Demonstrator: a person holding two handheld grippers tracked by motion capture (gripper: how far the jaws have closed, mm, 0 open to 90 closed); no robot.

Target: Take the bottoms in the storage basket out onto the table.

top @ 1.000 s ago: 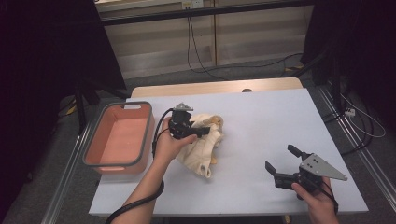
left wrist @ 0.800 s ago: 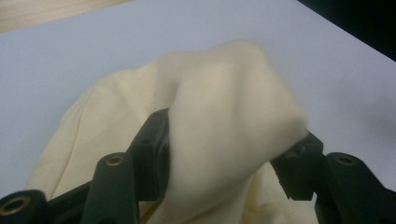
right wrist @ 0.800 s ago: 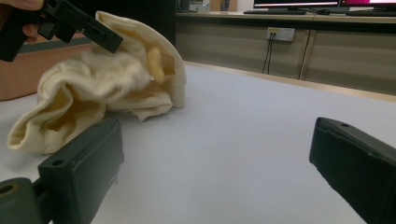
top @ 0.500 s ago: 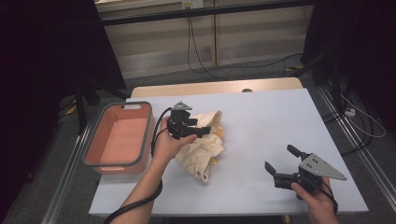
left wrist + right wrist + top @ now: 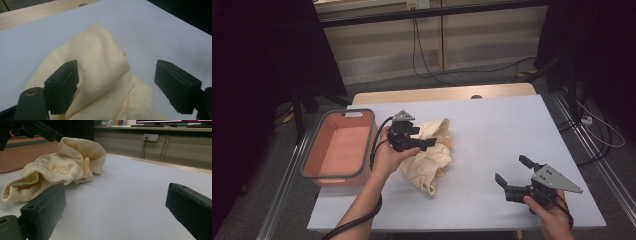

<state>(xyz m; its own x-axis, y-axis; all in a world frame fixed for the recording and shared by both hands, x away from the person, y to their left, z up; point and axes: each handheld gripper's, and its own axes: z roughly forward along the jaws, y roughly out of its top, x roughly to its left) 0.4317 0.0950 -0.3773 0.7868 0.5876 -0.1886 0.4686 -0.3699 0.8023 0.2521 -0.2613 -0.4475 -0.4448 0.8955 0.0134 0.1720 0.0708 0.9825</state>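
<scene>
A crumpled cream-yellow garment point(image 5: 432, 160) lies on the white table a little left of the middle. My left gripper point(image 5: 426, 138) hovers just over its upper left part, and its jaws have just been opening. In the left gripper view a raised fold of the garment point(image 5: 100, 55) sits beneath and between the spread jaws of that gripper point(image 5: 116, 66), and the pads do not press on it. My right gripper point(image 5: 512, 169) stands open near the front right with nothing in it. Its own view point(image 5: 116, 192) looks across the bare table at the garment point(image 5: 62, 170) and the left gripper point(image 5: 37, 130).
A salmon-coloured bin point(image 5: 337, 145) with a grey rim stands at the table's left edge, beside the left hand. A wooden strip point(image 5: 442, 93) runs along the far edge. Cables lie on the floor beyond and to the right of the table.
The left jaws have opened and let go of the garment fold they held. The garment has sagged and spread lower on the table. The right gripper has not moved.
</scene>
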